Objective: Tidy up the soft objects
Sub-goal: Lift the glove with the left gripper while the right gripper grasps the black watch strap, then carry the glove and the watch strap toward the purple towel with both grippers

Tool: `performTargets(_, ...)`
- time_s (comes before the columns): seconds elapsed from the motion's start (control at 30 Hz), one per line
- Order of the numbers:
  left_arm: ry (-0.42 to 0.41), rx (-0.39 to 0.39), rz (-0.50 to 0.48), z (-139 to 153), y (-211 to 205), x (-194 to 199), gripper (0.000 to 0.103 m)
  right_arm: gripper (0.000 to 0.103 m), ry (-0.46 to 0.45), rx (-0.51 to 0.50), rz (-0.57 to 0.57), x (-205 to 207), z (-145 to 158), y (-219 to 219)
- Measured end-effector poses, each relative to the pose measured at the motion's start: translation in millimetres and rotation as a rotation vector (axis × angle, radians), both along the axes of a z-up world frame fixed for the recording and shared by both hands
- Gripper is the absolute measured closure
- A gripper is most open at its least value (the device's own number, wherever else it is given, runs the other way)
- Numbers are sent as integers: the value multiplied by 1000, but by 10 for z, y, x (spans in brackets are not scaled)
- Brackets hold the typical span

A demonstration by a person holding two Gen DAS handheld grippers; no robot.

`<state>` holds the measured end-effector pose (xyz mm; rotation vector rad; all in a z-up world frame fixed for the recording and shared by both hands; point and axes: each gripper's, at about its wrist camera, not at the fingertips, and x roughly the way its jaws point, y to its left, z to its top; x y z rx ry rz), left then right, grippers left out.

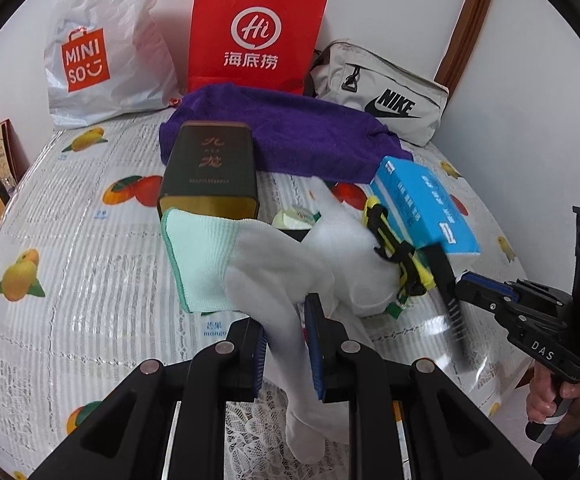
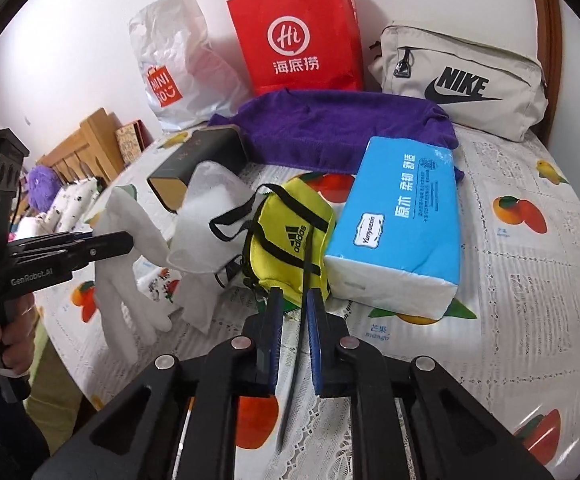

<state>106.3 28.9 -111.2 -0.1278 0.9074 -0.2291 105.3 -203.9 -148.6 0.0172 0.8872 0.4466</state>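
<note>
White glove [image 1: 274, 280] with a mint cuff hangs gripped between the left gripper [image 1: 286, 344] fingers, just in front of the dark tin [image 1: 210, 172]. Right gripper [image 2: 293, 336] fingers are closed on the black strap [image 2: 307, 264] of the yellow adidas pouch [image 2: 286, 244], beside the blue Yunyuexin tissue pack [image 2: 401, 220]. Behind stand MINISO [image 2: 174, 64], Hi [image 2: 297, 36] and NIKE [image 2: 461, 84] bags.

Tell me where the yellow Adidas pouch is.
In the right wrist view, the yellow Adidas pouch lies centre, between the white glove and blue tissue pack.

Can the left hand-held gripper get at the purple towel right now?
Probably not: the left hand-held gripper is shut on the white glove, and the dark tin stands before the purple towel.
</note>
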Motion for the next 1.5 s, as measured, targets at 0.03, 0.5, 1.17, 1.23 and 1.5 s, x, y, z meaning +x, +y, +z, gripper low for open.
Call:
performTargets(0.03, 0, 3, -3, 4, -11, 10, 85, 91, 12, -17, -7, 18, -36, 4)
performTargets(0.5, 34, 15, -11, -85, -84, 51, 85, 51, 55, -73, -51, 62, -367, -6)
performTargets(1.17, -8, 4, -15, 222, -24, 221, 85, 85, 7, -51, -11, 69, 52, -3)
performTargets(1.23, -17, 6, -16, 279, -29, 251, 85, 85, -6, -48, -8, 78, 135, 2)
performTargets(1.5, -54, 24, -14, 480, -46, 389, 85, 85, -64, -28, -14, 256, 466, -69)
